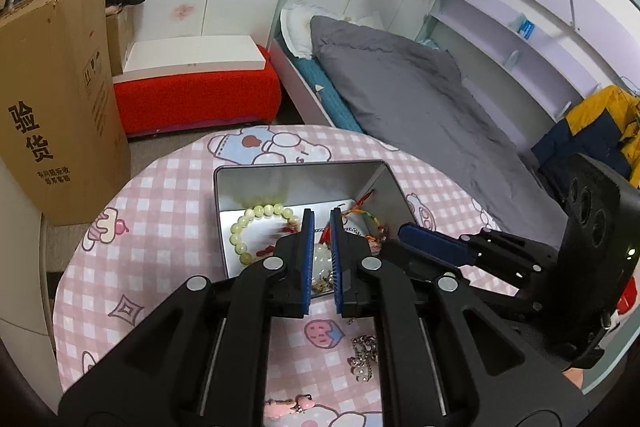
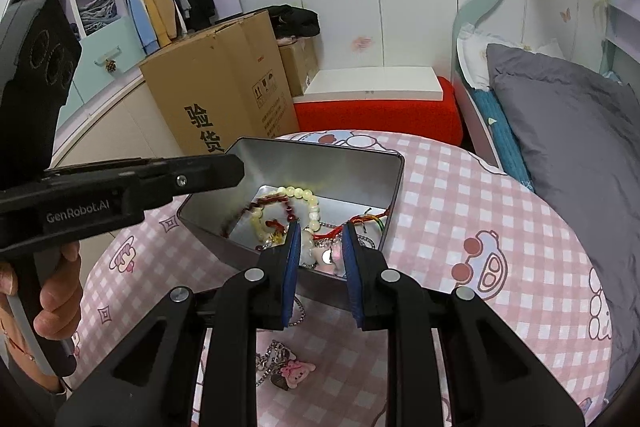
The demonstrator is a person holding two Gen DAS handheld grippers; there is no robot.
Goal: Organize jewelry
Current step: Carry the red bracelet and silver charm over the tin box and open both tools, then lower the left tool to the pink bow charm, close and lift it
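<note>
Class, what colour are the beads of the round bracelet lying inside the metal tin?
Pale yellow-green beads on the bracelet in the tin; clearest in the left wrist view.

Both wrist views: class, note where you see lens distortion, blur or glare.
Left wrist view: the fisheye bows the wardrobe panels and shelves, with dark corner vignetting; red jewelry beside the pale bead bracelet is smeared. Right wrist view: the red bead strand in the metal tin is motion-blurred; the tin's floor shows soft glare.
</note>
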